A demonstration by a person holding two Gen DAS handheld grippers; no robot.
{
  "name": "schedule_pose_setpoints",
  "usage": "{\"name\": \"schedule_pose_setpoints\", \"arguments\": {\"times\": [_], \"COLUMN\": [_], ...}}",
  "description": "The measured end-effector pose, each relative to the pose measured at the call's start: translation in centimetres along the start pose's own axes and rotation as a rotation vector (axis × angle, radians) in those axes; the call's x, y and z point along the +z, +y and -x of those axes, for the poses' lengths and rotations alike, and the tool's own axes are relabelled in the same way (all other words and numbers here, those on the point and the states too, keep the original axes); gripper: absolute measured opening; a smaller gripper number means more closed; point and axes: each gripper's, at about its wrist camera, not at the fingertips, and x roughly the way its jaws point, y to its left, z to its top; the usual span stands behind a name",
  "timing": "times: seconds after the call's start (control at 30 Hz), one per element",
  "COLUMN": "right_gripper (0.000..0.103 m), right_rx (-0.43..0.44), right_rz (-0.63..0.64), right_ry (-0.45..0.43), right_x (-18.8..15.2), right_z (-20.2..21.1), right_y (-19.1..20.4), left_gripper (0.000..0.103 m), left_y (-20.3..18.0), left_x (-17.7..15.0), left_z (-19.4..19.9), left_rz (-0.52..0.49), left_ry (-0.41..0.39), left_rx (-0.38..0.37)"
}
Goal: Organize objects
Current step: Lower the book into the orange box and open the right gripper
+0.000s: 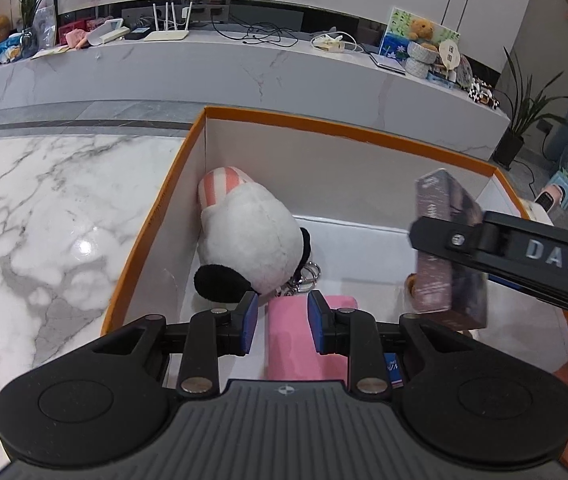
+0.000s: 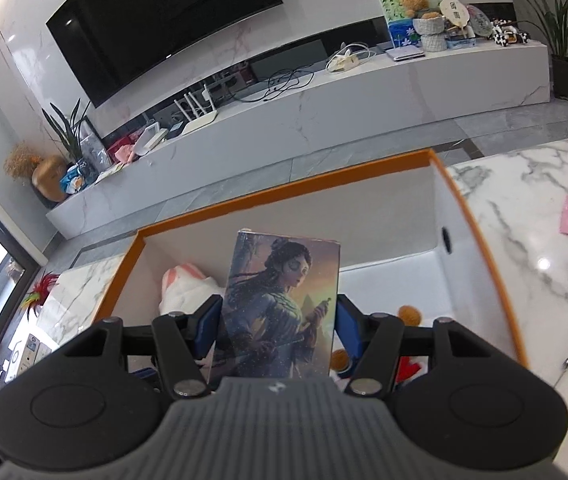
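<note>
Left gripper (image 1: 282, 322) closed to its narrowest above pink case (image 1: 307, 340), contact unclear, inside orange-rimmed box (image 1: 156, 216). Right gripper (image 2: 278, 322) clamped on illustrated card box (image 2: 280, 304), upright over the box interior; plush toy (image 1: 250, 240) against left wall.

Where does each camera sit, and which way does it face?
Left wrist: on the left gripper, looking down into the orange-rimmed box at a pink item and plush toy; the right gripper crosses in.
Right wrist: on the right gripper, facing the illustrated box it clamps.
Shared: box, toy, TV bench.
</note>
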Motion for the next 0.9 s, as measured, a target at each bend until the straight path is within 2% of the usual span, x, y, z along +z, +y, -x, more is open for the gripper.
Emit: {"name": "schedule_pose_setpoints", "arguments": {"times": [0.27, 0.47, 0.77, 0.9], "right_gripper": [0.061, 0.06, 0.06, 0.06], "right_rx": [-0.02, -0.045, -0.088, -0.088], "right_rz": [-0.014, -0.019, 0.047, 0.068], "right_ry": [0.073, 0.088, 0.133, 0.153], "right_x": [-0.9, -0.8, -1.4, -1.7], "right_z": [-2.3, -2.7, -3.5, -4.0], "right_y": [-0.4, -0.3, 1.4, 1.9], "left_gripper": [0.03, 0.03, 0.03, 0.03], "left_y": [-0.1, -0.2, -0.4, -0.5], "left_x": [-0.2, -0.2, -0.3, -0.4], "left_z": [-0.4, -0.7, -0.6, -0.7], "left_rz": [-0.019, -0.027, -0.035, -0.051], "left_ry": [0.002, 0.005, 0.004, 0.007], "left_rx": [0.029, 0.033, 0.042, 0.069]}}
